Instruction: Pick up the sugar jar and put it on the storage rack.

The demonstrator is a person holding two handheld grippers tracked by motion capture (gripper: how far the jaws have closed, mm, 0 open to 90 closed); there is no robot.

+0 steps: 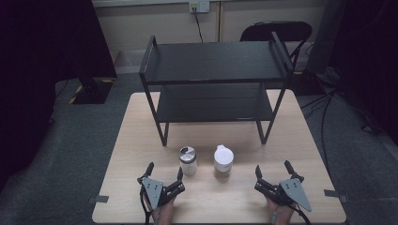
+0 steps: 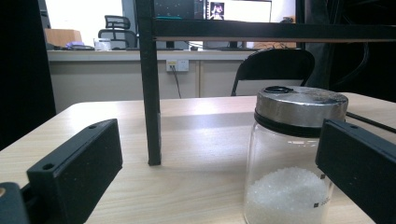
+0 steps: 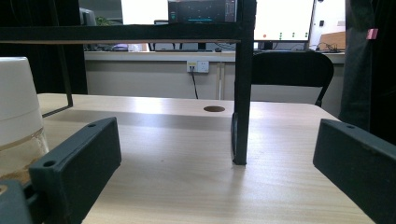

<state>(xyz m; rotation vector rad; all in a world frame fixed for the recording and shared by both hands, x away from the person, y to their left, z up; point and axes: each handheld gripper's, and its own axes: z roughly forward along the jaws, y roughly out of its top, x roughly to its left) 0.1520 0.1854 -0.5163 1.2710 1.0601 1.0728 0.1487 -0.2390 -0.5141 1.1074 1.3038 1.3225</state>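
Two jars are standing side by side on the table, just in front of the rack and between the two grippers. One is a clear glass jar with a round brushed-metal lid; it is holding white granules in its lower part, as the left gripper view is showing. The other is a white-lidded jar with a smooth, domed plastic cap and a clear body holding brownish contents. The two jars are standing upright, near each other but apart.

One black two-tier rack is occupying the far half of the table; its frame is made of thin square metal bars, and its two shelves are flat and dark. The table top is a pale wood-grain laminate with rounded corners. One black chair is standing behind the table.

The left gripper is resting low at the near edge, held by a hand, its jaws standing wide apart with nothing between the pads; the glass jar is sitting just ahead of its right jaw. The right gripper is lying level at the near right, also spread wide and gripping nothing, with the white-lidded jar off to its left. Each gripper is carrying one grey triangular plate on top.
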